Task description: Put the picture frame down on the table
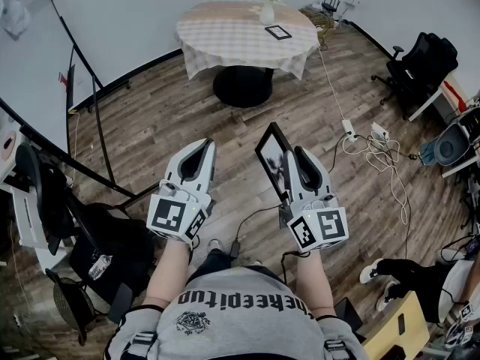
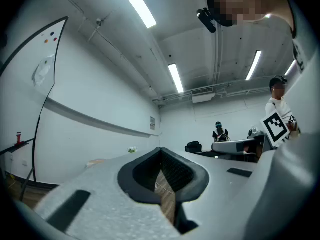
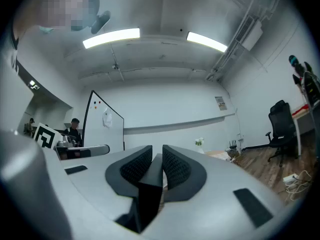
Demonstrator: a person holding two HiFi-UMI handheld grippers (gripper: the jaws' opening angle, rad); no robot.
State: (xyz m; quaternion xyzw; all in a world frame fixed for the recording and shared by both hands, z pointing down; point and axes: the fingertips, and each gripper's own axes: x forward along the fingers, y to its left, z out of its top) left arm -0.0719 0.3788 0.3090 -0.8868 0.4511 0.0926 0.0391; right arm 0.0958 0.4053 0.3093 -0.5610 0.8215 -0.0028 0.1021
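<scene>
Your right gripper is clenched on the picture frame. In the right gripper view, the frame's dark edge stands between the two ribbed pads. Both pads press against it, so there is only a narrow gap between them.

From the head view, the black frame stands on edge, tilted. It reaches a little ahead of the jaw tips and sits on their inner side. Its picture face is turned toward your left gripper, just across from it and not touching it. The frame is in the air over the wooden floor.

Your left gripper is closed on nothing. In the left gripper view its jaw tips meet at the far end. Only floorboards show through the small opening behind them.

The round table, with its checked cloth, is straight ahead of both grippers and well apart from them, across open floor. A vase of white flowers stands on it, with a second small frame lying flat just beside the vase. In the right gripper view the flowers show just right of the jaw tips, far off.
</scene>
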